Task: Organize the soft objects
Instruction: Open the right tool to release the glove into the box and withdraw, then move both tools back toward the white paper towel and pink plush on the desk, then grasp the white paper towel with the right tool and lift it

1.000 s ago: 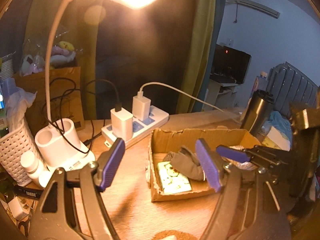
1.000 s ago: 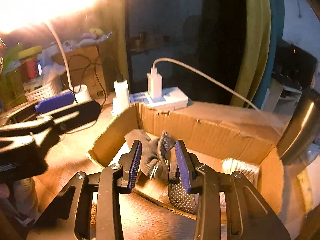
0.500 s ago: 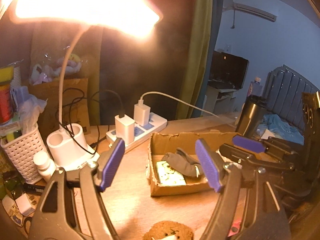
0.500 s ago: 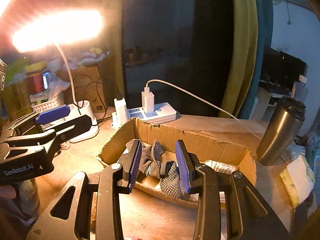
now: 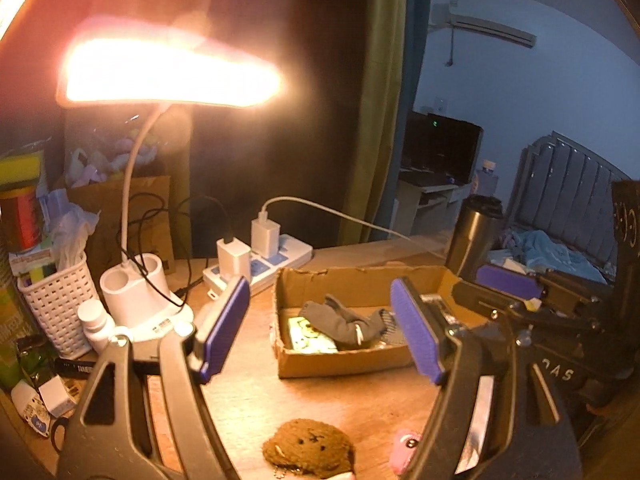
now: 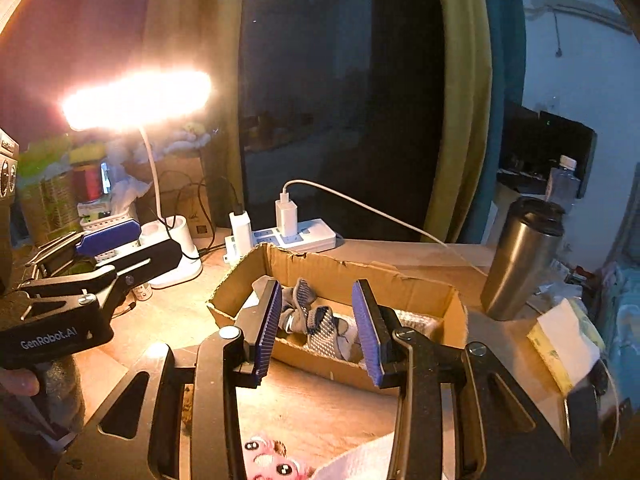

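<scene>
A grey sock lies crumpled in the cardboard box on the desk, its length running roughly along the box (which end is the toe I cannot tell). The left gripper is spread with nothing between its pads; the right gripper is parted too, gripping nothing.

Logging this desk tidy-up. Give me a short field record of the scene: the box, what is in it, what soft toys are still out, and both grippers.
box: open cardboard box on the wooden desk
in box: grey socks, loose heap
still out: brown plush and pink plush on desk in front of box
left gripper: open, nothing held
right gripper: open, nothing held
nearby: lit desk lamp, power strip, steel tumbler
</scene>
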{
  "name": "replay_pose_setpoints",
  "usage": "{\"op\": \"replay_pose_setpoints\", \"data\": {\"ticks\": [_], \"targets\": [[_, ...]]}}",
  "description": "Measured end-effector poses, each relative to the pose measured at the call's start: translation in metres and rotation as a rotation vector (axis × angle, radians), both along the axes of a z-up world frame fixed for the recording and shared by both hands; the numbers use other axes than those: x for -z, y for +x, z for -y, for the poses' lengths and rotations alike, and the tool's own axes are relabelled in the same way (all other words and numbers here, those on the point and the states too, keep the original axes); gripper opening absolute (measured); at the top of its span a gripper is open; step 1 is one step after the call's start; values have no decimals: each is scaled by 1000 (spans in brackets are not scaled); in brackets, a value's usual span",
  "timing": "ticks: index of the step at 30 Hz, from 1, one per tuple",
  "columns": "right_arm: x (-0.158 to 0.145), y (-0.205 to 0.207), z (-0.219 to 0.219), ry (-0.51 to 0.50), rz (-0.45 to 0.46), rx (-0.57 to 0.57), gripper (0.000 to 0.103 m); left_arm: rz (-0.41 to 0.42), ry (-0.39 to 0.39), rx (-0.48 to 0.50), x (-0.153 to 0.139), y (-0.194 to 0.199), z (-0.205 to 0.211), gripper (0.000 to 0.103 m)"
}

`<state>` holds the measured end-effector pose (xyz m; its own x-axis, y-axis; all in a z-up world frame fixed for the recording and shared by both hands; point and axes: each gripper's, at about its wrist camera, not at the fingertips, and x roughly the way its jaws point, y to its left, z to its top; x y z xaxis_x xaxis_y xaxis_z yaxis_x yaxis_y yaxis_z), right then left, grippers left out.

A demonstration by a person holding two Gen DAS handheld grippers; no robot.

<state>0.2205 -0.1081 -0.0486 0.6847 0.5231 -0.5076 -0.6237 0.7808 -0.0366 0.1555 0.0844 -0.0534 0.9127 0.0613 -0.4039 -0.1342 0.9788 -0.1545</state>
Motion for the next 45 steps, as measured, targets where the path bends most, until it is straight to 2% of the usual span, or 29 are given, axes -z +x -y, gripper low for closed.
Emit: {"op": "replay_pose_setpoints", "data": {"ticks": [9, 19, 24, 37, 45], "targets": [[-2, -19, 39, 18, 7, 48, 41, 6, 12, 38, -5, -14, 24, 75], [13, -35, 75, 8, -21, 83, 49, -32, -2, 61, 11, -24, 48, 75], [29, -44, 87, -12, -52, 92, 54, -52, -16, 61, 21, -30, 55, 75], [77, -50, 109, -54, -163, 138, 55, -103, -36, 54, 48, -50, 60, 75], [103, -41, 114, -121, -254, 166, 55, -137, -52, 55, 62, -54, 62, 75]]}}
